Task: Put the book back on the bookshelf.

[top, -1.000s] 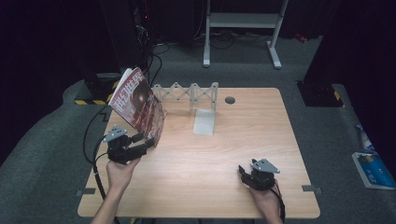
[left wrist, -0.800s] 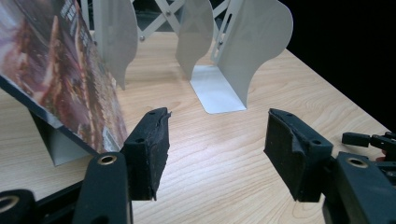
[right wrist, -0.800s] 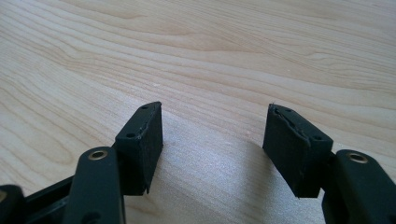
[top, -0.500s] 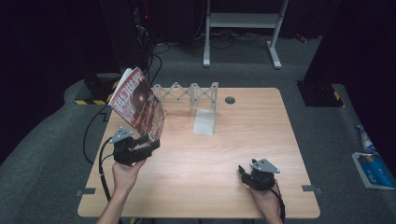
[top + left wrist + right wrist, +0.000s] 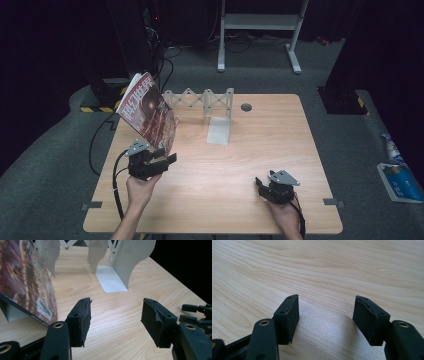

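A book with a dark red cover (image 5: 147, 112) leans tilted against the left end of a grey accordion book rack (image 5: 200, 99). My left gripper (image 5: 167, 159) hovers just below the book's lower right corner, open, with nothing between its pads. In the left gripper view the book (image 5: 22, 282) lies to the left of the left jaw, outside my left gripper (image 5: 115, 315). The rack's dividers (image 5: 130, 260) stand ahead. My right gripper (image 5: 261, 186) rests low over the table's near right, and my right gripper (image 5: 329, 315) is open over bare wood.
The wooden table (image 5: 260, 145) has a round cable hole (image 5: 246, 107) behind the rack. The rack's flat base plate (image 5: 219, 131) lies at mid table. Cables trail off the left edge. A blue-and-white packet (image 5: 400, 180) lies on the floor at right.
My left gripper has sunk a little and drifted right, toward the near edge, away from the book's lower edge. The book and the right gripper have stayed put.
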Available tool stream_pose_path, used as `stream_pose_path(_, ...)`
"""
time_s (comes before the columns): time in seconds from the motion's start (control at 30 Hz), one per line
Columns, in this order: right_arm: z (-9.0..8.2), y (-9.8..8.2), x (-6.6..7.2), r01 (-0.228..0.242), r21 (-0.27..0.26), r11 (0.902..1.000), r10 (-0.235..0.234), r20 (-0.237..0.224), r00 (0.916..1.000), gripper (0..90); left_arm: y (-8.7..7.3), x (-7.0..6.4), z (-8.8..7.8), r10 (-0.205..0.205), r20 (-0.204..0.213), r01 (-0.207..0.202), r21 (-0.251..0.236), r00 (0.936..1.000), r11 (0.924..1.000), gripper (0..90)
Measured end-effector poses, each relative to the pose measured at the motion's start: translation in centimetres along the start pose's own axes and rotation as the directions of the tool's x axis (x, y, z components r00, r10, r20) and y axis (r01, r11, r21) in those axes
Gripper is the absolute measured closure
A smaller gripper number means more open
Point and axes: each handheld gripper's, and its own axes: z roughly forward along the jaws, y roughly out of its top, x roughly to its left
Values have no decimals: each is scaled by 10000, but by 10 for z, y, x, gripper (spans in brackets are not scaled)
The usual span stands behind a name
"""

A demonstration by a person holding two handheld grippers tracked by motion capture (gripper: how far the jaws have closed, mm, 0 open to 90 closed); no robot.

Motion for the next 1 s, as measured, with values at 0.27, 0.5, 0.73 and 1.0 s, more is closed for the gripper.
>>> stream_pose_path(0.27, 0, 0, 0, 35, -6, 10000, -35, -12, 10000, 377, -7, -3, 9, -5, 9, 5, 199, 10000, 9998, 404)
stream_pose_path(0.5, 0, 0, 0, 37, -5, 10000, -37, -12, 10000, 377, -14, -6, 18, -21, 109, 18, 301, 9999, 9995, 398)
stream_pose_path(0.73, 0, 0, 0, 30, -2, 10000, -30, -10, 10000, 377, -19, -8, 26, 71, 66, -74, 463, 10000, 9989, 399)
stream_pose_path(1.0, 0, 0, 0, 39, -6, 10000, -39, -9, 10000, 377, -25, -9, 35, 52, 0, -52, 626, 10000, 9980, 400)
